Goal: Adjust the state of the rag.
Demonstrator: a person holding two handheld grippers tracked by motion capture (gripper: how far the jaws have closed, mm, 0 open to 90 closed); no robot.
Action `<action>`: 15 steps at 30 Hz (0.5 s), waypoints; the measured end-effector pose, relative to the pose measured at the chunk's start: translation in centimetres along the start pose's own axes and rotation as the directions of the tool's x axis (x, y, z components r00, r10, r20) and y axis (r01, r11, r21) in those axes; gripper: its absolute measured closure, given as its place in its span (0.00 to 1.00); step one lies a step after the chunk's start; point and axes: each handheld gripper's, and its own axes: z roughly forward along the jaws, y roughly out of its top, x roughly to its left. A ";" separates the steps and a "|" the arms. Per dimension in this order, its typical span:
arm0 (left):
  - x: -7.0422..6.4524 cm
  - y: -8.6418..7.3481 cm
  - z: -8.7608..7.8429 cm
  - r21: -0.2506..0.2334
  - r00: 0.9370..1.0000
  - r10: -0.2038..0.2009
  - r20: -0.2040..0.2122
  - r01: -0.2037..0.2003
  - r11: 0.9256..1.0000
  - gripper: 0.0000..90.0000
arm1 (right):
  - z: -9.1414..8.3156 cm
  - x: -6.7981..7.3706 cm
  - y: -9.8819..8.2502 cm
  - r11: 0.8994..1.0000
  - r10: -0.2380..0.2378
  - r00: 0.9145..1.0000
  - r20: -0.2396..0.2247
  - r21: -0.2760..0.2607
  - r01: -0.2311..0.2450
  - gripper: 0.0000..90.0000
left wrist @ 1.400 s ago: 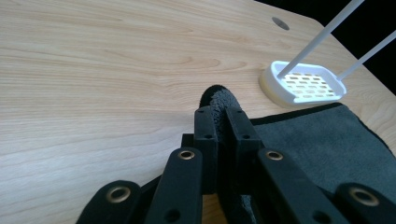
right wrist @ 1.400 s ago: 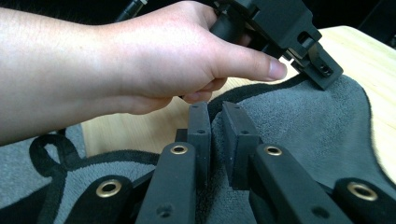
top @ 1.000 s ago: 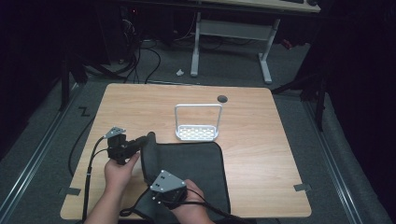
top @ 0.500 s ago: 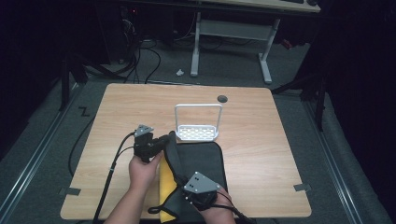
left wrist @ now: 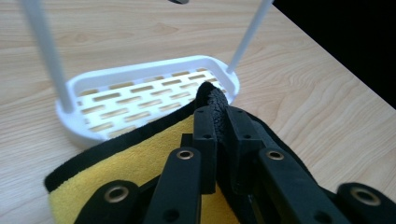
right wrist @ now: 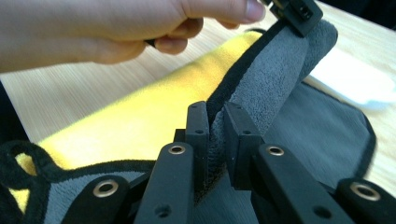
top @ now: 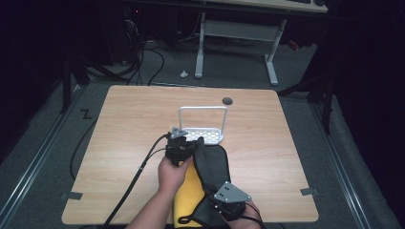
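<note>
Two claws pinch one cloth (top: 210,167), grey on one face and yellow on the other with a black hem, which lies at the near edge of the worktop (top: 119,143), about midway along it. The left claw (left wrist: 216,122) has its jaws pressed together on the cloth's far hem, lifted just beside the white slotted rack (left wrist: 140,95) that stands near the worktop's middle. The right claw (right wrist: 215,140) is pinching the same folded grey edge nearer the person, by the near edge of the worktop. Between the two grips the grey layer stands up as a ridge, with the yellow face (right wrist: 140,112) spread flat beside it. The left hand (right wrist: 107,28) shows above the cloth.
</note>
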 end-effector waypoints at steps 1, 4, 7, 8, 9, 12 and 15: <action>0.0 0.0 0.0 0.000 1.000 0.000 0.000 0.000 1.000 0.92 | -0.1 -0.2 -0.3 1.000 0.005 1.000 0.004 0.009 -0.005 0.90; -0.7 -0.1 1.3 0.042 1.000 0.003 -0.016 -0.002 0.999 0.92 | -0.3 -0.9 -1.1 0.999 0.021 1.000 0.009 0.030 -0.021 0.90; -1.2 -0.1 1.9 0.046 1.000 0.006 -0.007 -0.005 0.999 0.92 | -0.7 -1.5 -1.5 0.999 0.034 0.999 0.018 0.036 -0.035 0.90; -1.4 0.0 2.0 0.043 1.000 0.005 -0.002 -0.005 0.999 0.92 | -0.9 -1.6 -1.6 0.999 0.040 0.999 0.025 0.029 -0.040 0.90; -1.6 0.1 2.0 0.036 1.000 0.007 0.002 -0.007 0.999 0.92 | -1.1 -1.7 -1.6 0.999 0.041 0.999 0.030 0.026 -0.041 0.91; -2.1 0.3 2.1 0.021 0.999 0.028 0.016 -0.028 0.999 0.92 | -2.0 -1.9 -1.7 0.999 0.050 0.998 0.043 0.008 -0.051 0.90; -2.1 0.0 3.1 0.047 1.000 0.008 0.023 -0.009 0.999 0.91 | -2.2 -2.3 -2.1 0.998 0.064 0.996 0.056 0.018 -0.065 0.90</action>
